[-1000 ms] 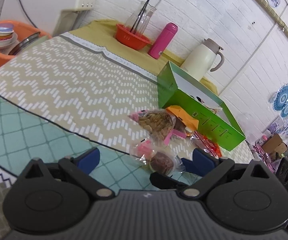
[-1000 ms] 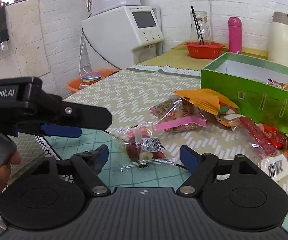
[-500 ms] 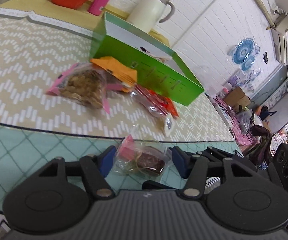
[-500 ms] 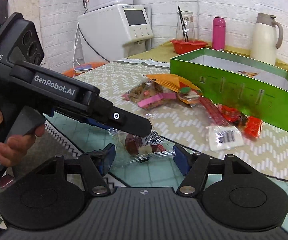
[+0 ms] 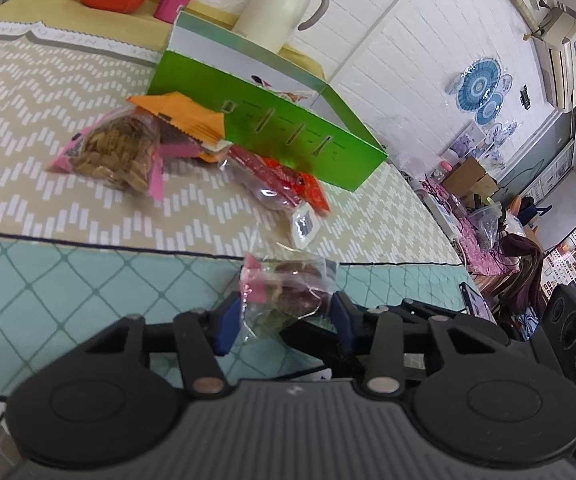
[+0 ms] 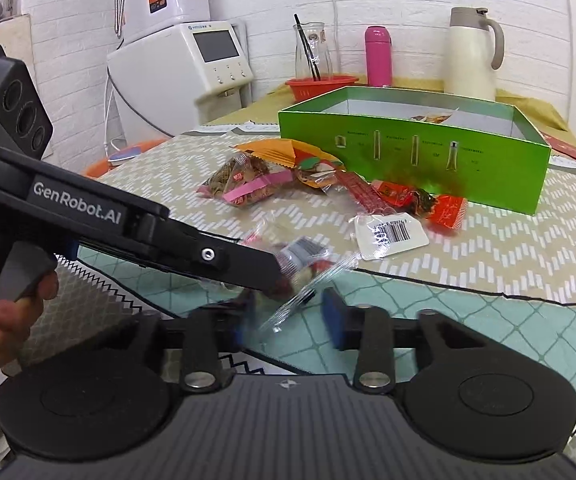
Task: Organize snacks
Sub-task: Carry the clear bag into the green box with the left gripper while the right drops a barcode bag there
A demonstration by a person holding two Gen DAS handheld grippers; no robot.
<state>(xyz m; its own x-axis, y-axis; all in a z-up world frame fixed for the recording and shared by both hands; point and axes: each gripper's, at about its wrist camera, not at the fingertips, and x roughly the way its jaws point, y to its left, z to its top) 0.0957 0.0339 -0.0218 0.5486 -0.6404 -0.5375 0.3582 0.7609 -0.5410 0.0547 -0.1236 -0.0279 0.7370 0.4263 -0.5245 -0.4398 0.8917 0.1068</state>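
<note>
A clear snack packet (image 5: 284,296) with a dark red sweet and a pink end sits crumpled between my left gripper's (image 5: 284,320) blue pads, which press on both its sides while the jaws are closing. In the right wrist view the left gripper (image 6: 272,276) reaches in from the left onto the packet (image 6: 304,256). My right gripper (image 6: 288,320) is closing too. The packet's clear tail lies between its pads, which do not touch it. Farther back lie a bag of nuts (image 6: 244,180), an orange packet (image 6: 280,148) and red packets (image 6: 400,196) in front of the open green box (image 6: 408,160).
A white barcode label (image 6: 392,236) lies near the packet. Behind the box stand a cream jug (image 6: 472,56), a pink bottle (image 6: 378,56) and an orange basket (image 6: 320,82) holding a glass carafe. A white appliance (image 6: 192,68) stands back left. A hand (image 6: 4,328) holds the left gripper's handle.
The left gripper moved in around the clear packet and its jaws closed onto it, crumpling it. The right gripper's jaws narrowed from wide open around the packet's tail.
</note>
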